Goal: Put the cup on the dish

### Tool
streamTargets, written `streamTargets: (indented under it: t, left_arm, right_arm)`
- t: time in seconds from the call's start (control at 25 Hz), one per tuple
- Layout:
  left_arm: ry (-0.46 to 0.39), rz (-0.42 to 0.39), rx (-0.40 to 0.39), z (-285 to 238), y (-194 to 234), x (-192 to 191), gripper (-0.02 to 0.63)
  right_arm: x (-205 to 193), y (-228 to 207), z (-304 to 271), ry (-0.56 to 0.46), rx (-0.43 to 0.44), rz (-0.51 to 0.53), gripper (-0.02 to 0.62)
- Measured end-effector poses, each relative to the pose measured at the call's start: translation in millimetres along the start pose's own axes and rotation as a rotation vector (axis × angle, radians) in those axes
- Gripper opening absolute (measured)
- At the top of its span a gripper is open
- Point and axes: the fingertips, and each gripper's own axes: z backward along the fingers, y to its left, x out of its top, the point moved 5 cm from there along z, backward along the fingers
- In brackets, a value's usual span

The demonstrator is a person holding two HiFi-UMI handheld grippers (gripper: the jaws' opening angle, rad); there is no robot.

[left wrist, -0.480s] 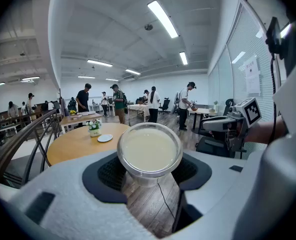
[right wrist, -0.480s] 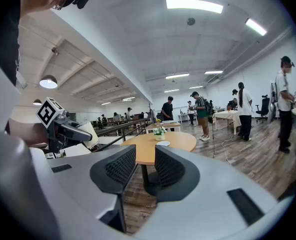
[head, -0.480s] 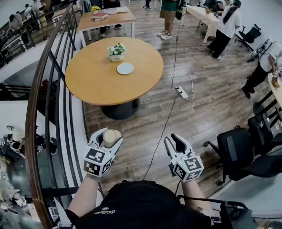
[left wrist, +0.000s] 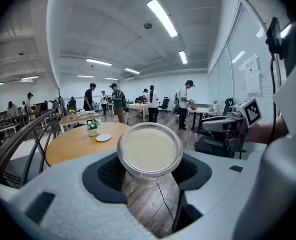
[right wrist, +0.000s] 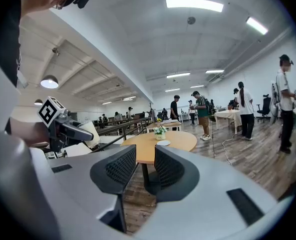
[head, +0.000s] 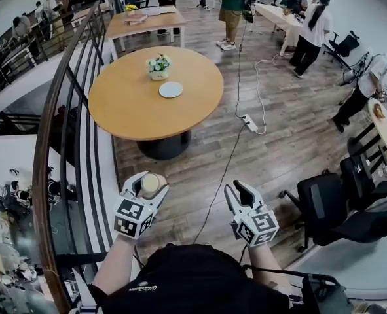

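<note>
A clear cup [head: 150, 183] of pale milky liquid sits upright between the pads of my left gripper [head: 148, 186], which is shut on it over the wooden floor. In the left gripper view the cup [left wrist: 149, 150] fills the gap between the pads of the left gripper [left wrist: 149, 170]. The white dish [head: 171, 89] lies on the round wooden table [head: 131, 110] well ahead, beside a flower pot [head: 158, 67]. My right gripper [head: 238, 193] hangs beside the left one, its jaws a little apart with nothing between them. In its own view the right gripper [right wrist: 145, 171] faces the dish [right wrist: 163, 143].
A curved metal railing [head: 69, 129] runs along my left. A cable and power strip [head: 249, 124] lie on the floor right of the table. Black office chairs [head: 331, 205] stand at my right. Several people stand at desks in the background.
The table and dish sit slightly higher and left in the head view. Both grippers keep their pose, the cup still in the left one.
</note>
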Motion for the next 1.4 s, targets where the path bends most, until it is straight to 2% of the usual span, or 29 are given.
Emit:
streamTargets:
  t: [0.24, 0.6, 1.04, 1.4]
  left_arm:
    - [0.005, -0.004, 0.005, -5.4, -7.9, -1.8, 0.259]
    - [0.011, -0.008, 0.024, -28.0, -40.0, 9.4, 0.259]
    - [-0.024, -0.005, 0.051, -48.6, -84.0, 27.4, 0.259]
    - [-0.039, -0.008, 0.062, -53.0, -87.6, 30.3, 0.259]
  right_arm:
    - [-2.8, -7.3, 4.2, -0.031, 0.029, -0.059, 0.117]
    - [-1.9, -35.7, 19.0, -0.042, 0.064, -0.026, 0.120]
    - [4.1, -64.2, 39.6, -0.055, 0.121, 0.022, 0.120]
    - [1.8, -66.7, 37.1, -0.053, 0.144, 0.030, 0.120]
